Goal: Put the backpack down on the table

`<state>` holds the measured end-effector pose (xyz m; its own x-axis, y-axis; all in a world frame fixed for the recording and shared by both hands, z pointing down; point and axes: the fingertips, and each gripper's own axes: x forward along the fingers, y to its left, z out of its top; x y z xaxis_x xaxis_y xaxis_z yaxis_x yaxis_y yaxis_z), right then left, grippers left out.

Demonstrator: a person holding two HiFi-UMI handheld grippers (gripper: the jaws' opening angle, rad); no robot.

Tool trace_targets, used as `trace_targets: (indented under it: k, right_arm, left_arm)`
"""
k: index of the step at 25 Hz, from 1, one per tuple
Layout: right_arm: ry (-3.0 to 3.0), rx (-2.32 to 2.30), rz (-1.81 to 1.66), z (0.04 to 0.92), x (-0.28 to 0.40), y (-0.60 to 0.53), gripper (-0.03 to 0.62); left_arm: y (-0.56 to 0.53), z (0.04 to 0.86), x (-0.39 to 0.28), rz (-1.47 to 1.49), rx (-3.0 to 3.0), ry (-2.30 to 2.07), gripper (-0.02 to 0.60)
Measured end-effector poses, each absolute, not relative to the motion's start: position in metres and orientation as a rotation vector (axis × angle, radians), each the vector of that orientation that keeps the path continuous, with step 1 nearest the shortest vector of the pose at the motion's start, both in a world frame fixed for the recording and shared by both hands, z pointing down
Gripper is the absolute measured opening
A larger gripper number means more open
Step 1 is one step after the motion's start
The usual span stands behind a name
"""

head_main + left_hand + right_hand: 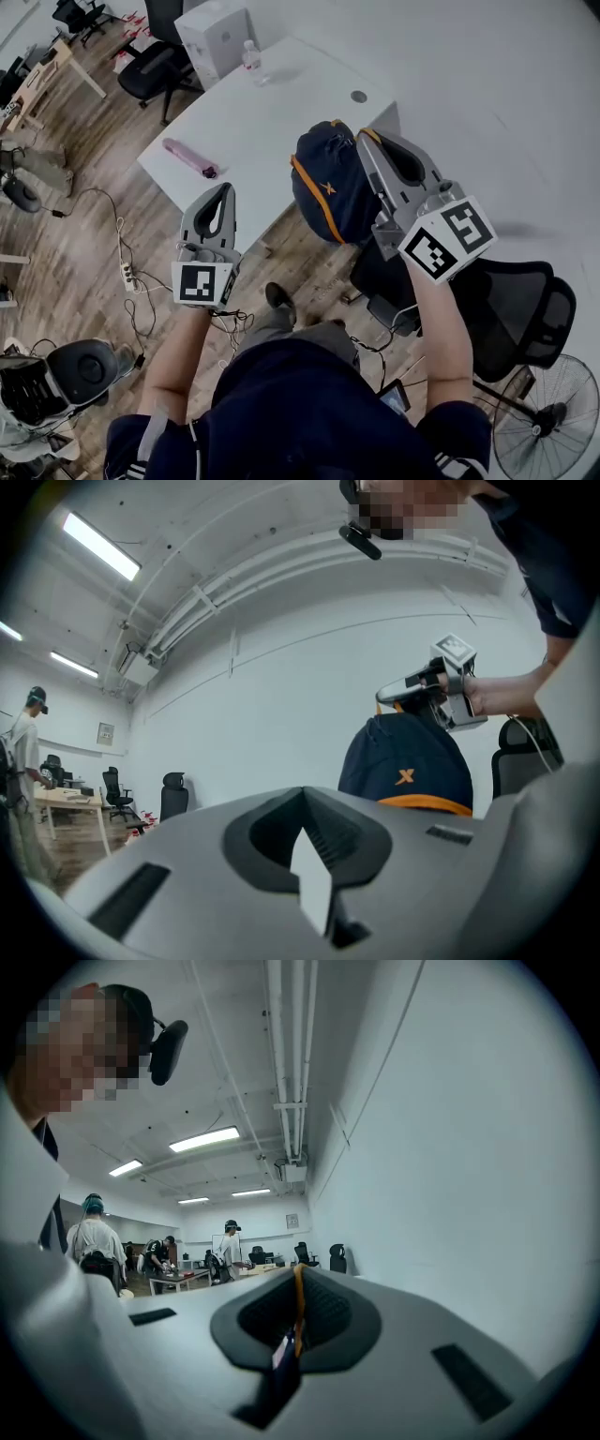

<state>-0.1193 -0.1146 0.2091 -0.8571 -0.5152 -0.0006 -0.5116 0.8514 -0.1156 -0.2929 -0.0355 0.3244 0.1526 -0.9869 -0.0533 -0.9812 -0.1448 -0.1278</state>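
A navy backpack point(328, 183) with orange trim hangs in the air off the near edge of the white table point(262, 112). Its top loop point(297, 1321) is pinched between the jaws of my right gripper point(367, 134), which is shut on it and points level. In the left gripper view the backpack point(405, 761) dangles below the right gripper point(394, 694). To the backpack's left, my left gripper point(225, 187) is held level, shut and with nothing in it point(302, 794). It does not touch the bag.
On the table lie a pink object point(190, 157) and a clear bottle point(250, 56). A white box point(214, 36) and a black chair point(155, 67) stand behind it. A black office chair point(520, 309) and a fan point(548, 417) are at my right. Cables and a power strip point(127, 274) lie on the floor.
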Motion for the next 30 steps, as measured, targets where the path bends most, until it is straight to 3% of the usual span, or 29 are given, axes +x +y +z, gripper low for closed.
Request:
trace_targets:
  k: [20, 30]
  right_arm:
    - [3.087, -0.506, -0.211, 0.239, -0.285, -0.198, -0.006]
    - [3.185, -0.386, -0.294, 0.297, -0.322, -0.25, -0.006]
  left_arm:
    - [-0.059, 0.325, -0.383, -0.108, -2.061, 2.195, 0.003]
    - [-0.097, 0.327, -0.397, -0.14, -1.949, 2.323, 0.003]
